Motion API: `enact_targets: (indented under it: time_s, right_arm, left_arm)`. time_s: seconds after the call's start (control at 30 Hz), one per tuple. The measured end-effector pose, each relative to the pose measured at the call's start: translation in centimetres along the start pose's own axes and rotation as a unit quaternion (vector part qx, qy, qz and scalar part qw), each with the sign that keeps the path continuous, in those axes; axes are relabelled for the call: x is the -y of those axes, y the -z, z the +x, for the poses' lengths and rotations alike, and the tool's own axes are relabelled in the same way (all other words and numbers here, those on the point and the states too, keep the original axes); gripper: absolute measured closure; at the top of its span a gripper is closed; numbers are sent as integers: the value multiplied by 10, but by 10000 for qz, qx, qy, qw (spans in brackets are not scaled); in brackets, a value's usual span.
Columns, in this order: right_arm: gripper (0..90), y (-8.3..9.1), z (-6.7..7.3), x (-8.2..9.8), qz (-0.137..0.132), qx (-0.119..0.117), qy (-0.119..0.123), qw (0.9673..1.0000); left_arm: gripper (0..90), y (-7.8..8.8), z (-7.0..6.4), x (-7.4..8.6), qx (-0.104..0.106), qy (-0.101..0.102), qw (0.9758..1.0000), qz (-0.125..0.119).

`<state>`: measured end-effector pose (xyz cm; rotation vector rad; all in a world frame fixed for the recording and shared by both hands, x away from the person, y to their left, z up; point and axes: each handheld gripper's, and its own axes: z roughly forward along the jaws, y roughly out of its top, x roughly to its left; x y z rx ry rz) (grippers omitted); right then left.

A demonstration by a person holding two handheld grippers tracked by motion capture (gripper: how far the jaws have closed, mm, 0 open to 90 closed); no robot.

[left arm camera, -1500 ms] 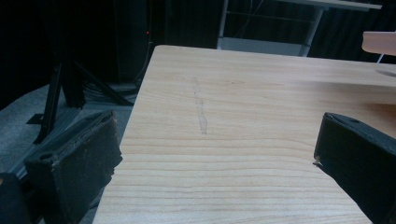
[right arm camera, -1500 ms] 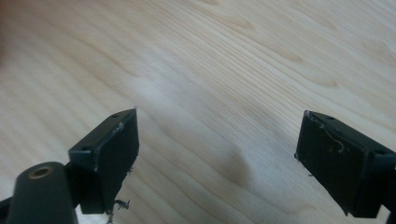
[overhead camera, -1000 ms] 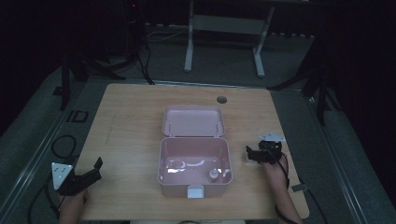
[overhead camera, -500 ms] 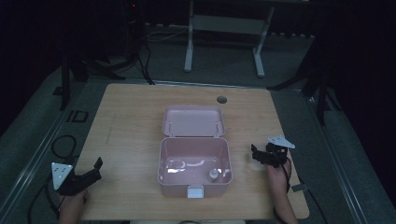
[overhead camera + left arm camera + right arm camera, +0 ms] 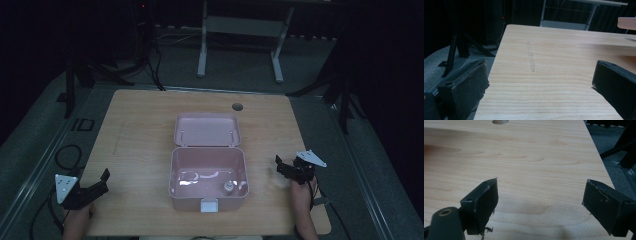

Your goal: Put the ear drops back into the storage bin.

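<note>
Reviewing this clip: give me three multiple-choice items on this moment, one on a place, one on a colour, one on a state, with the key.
1. Where is the pink box relative to the two grippers?
A. Between them
B. Left of both
C. Right of both

2. What colour is the box?
A. Blue
B. Pink
C. Green

3. How is the box's lid?
A. Shut
B. Lying apart on the floor
C. Open, folded back

Key:
1 A: the left gripper sits at the table's near left corner and the right gripper to the box's right.
2 B: walls and lid are pale pink.
3 C: the lid lies back behind the box, whose inside shows.
</note>
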<state>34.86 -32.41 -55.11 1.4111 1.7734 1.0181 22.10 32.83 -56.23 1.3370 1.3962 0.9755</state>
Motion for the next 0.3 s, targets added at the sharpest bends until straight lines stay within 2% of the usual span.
enact_targets:
  time_s: [0.07, 0.3]
  right_arm:
    - [127, -1, 1, 0, 36, -14, 84, 10000]
    - [127, -3, 3, 0, 136, -58, 150, 9998]
  left_arm:
    - [5, 0, 0, 0, 2, -1, 10000, 2]
    - [5, 0, 0, 0, -1, -1, 10000, 5]
